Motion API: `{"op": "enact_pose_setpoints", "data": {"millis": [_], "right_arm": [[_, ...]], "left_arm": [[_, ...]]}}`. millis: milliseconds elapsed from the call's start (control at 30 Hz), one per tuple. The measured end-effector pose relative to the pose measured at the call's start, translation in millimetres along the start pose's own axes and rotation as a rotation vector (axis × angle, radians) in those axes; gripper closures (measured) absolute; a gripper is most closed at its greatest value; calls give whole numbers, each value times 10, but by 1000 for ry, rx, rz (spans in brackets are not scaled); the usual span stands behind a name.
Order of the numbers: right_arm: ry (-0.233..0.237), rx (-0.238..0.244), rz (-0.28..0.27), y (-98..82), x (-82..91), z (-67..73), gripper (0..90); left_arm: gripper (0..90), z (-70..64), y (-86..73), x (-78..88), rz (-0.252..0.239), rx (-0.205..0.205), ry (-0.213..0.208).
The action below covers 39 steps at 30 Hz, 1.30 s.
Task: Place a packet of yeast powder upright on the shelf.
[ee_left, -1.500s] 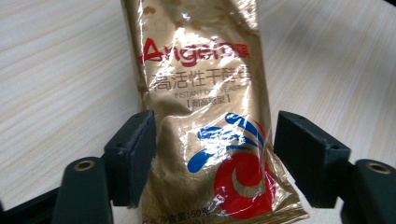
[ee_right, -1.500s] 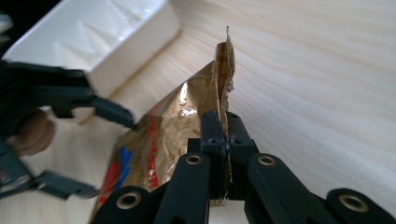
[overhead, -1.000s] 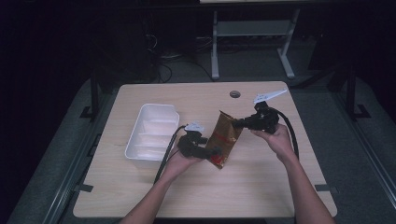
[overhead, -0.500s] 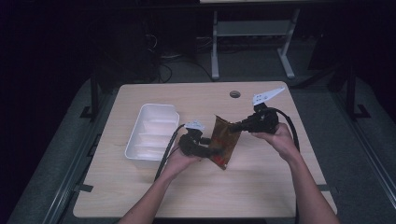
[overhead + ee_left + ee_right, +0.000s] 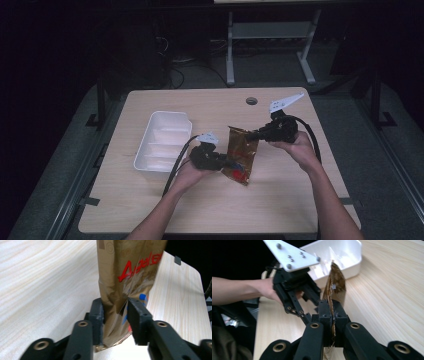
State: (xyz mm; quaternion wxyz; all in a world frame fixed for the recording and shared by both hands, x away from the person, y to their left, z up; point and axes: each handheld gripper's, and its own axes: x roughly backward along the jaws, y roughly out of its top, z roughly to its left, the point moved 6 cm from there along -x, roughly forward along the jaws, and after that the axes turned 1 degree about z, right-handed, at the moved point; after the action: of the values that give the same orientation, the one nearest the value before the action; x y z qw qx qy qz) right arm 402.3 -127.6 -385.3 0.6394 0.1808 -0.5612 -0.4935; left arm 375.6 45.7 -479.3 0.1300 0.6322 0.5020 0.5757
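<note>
Nearest to me, the person's two forearms come up from the bottom edge, cut off below the elbows. The left gripper (image 5: 231, 163) has its jaws pressed into the lower part of a crinkled brown foil snack pouch with red lettering (image 5: 241, 154), denting its sides; those jaws have just been closing, and the pouch sits squarely between them. From the left gripper view the bottom corner of the pouch is hidden behind the jaws, and the red print is creased and partly folded, so I cannot read it.

The right gripper (image 5: 253, 134) is clamped flat on the pouch's upper edge, its jaws drawn together with only the foil seam between them. The pouch is held up between the two tools over the middle of the pale wooden table (image 5: 300, 200), tilted, and I cannot tell whether its lowest corner touches the wood.

Compared with a second ago, the pouch stands more upright and the left jaws, then wide apart around it, now pinch it.

Farther left sits a white plastic compartment tray (image 5: 165, 140), its near end covered by the left gripper's cable. Beyond the table the room is too dark to make out.
</note>
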Motion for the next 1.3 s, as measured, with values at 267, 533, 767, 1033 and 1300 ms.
{"op": "enact_pose_setpoints", "data": {"millis": [267, 533, 767, 1033, 1300], "right_arm": [[-33, -57, 0, -101, -89, -58, 735], [-27, -133, -18, -301, -162, -122, 658], [-20, -169, -74, -438, -220, -122, 736], [-44, -128, -84, -376, -191, -64, 821], [-114, -61, -80, -56, -38, -77, 831]], "left_arm": [[807, -46, -30, -11, -2, -19, -3], [816, -62, -46, 2, -13, -19, 4], [803, -61, -86, 24, -4, -10, 14], [609, -96, -136, 138, 29, -50, 68], [487, -277, -197, 273, 33, -124, 103]]}}
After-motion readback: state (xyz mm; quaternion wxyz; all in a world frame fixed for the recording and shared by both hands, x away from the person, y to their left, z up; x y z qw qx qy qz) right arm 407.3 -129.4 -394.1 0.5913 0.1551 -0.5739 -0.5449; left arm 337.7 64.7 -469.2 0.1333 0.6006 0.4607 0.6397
